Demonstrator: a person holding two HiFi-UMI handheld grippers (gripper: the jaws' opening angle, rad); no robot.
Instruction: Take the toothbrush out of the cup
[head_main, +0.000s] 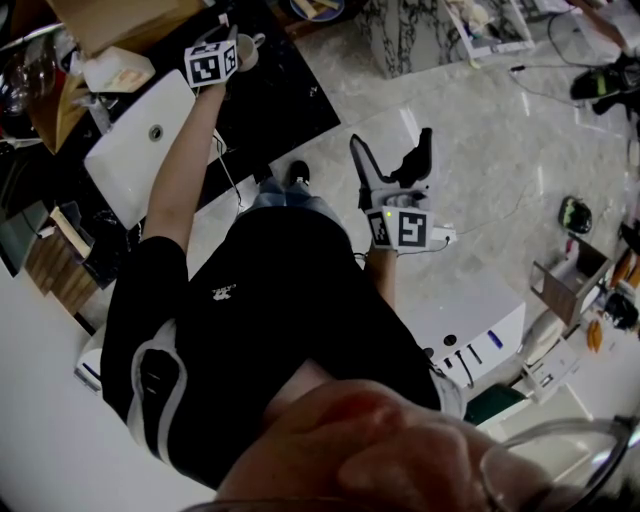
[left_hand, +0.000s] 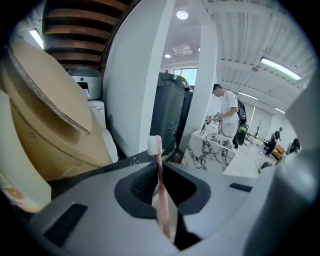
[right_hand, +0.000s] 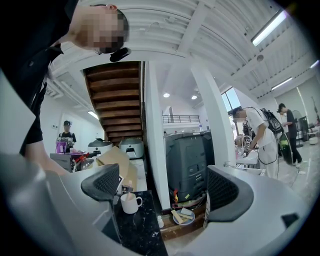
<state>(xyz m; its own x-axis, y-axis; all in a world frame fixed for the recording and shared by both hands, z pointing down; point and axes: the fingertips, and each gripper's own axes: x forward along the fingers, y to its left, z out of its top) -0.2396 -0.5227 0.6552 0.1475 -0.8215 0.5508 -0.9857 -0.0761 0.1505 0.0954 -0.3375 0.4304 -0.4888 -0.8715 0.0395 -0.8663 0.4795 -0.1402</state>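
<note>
Left gripper (left_hand: 159, 176) pinched shut on the toothbrush (left_hand: 161, 192) handle, bristles up. The brush's lower end sits in the cup (right_hand: 131, 203) on the black counter (right_hand: 137, 235). Right gripper (right_hand: 163, 190) wide, empty, well apart. We judge the grip taken and the lift not yet made. We should draw straight up along the handle with a firm pinch and clear the rim before swinging away, lest the cup tip.
</note>
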